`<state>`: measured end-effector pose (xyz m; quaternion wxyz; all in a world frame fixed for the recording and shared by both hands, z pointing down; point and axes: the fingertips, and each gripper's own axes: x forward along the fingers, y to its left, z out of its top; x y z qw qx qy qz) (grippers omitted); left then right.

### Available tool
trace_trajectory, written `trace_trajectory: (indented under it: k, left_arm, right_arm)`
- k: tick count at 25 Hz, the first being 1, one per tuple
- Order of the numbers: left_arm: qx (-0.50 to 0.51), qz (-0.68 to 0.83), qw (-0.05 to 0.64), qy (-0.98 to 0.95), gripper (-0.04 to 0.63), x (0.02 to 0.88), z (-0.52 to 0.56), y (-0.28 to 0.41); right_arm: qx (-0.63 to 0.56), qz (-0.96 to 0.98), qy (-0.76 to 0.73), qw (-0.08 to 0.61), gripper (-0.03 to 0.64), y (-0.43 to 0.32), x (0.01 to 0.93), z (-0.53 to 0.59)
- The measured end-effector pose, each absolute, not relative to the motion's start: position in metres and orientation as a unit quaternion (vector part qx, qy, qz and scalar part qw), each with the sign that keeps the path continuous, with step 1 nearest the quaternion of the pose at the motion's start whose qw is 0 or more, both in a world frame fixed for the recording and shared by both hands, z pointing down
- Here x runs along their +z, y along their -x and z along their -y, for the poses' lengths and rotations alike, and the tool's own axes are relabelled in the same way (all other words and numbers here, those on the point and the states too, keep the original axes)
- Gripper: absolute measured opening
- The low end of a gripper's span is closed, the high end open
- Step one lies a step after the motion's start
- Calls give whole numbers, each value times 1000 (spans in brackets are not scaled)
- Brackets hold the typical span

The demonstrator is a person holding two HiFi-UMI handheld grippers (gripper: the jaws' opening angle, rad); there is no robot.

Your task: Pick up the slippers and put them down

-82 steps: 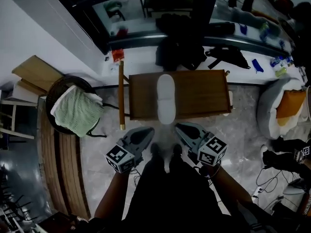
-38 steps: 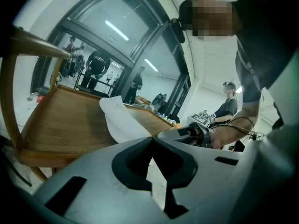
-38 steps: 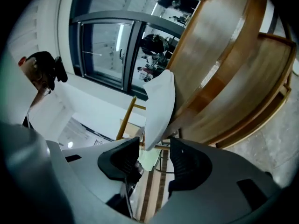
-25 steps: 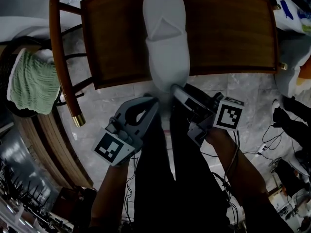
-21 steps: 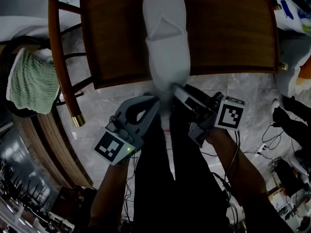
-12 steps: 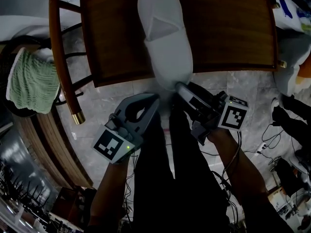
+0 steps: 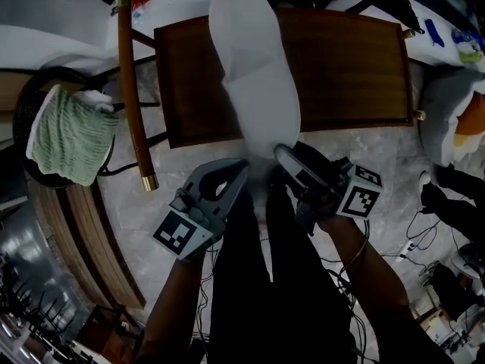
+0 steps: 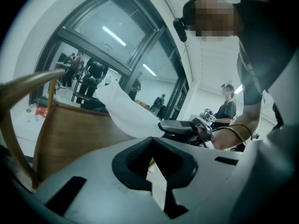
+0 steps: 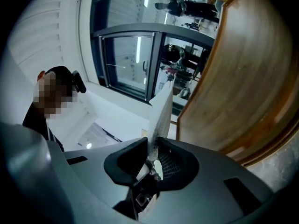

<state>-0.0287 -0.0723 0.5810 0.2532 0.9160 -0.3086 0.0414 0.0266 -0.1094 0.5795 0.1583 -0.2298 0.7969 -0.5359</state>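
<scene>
Pickup's done: right tool (image 7: pixel 279 152), jaws just closed on its heel, holds the white slipper (image 7: pixel 254 67) above the chair (image 7: pixel 356 74) at twelve o'clock; left tool (image 7: pixel 241 167) pinched together, empty; set-down remains.

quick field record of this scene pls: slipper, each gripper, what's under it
slipper: white slipper, heel end pinched, toe pointing away from the person, slanting above the seat
right gripper: jaws have just been closing and now clamp the slipper's heel edge
left gripper: jaws together, nothing between them, beside the right one
below slipper: wooden chair seat
nearby: green towel at far left
</scene>
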Motion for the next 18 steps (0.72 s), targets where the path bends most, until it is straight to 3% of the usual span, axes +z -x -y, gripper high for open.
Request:
trace_trajectory:
  k: [18]
  left_arm:
    - [-23,320,126,-939,3,348,100,47]
  right_arm:
    - [-359,-870,173,292,75,-32,301,136]
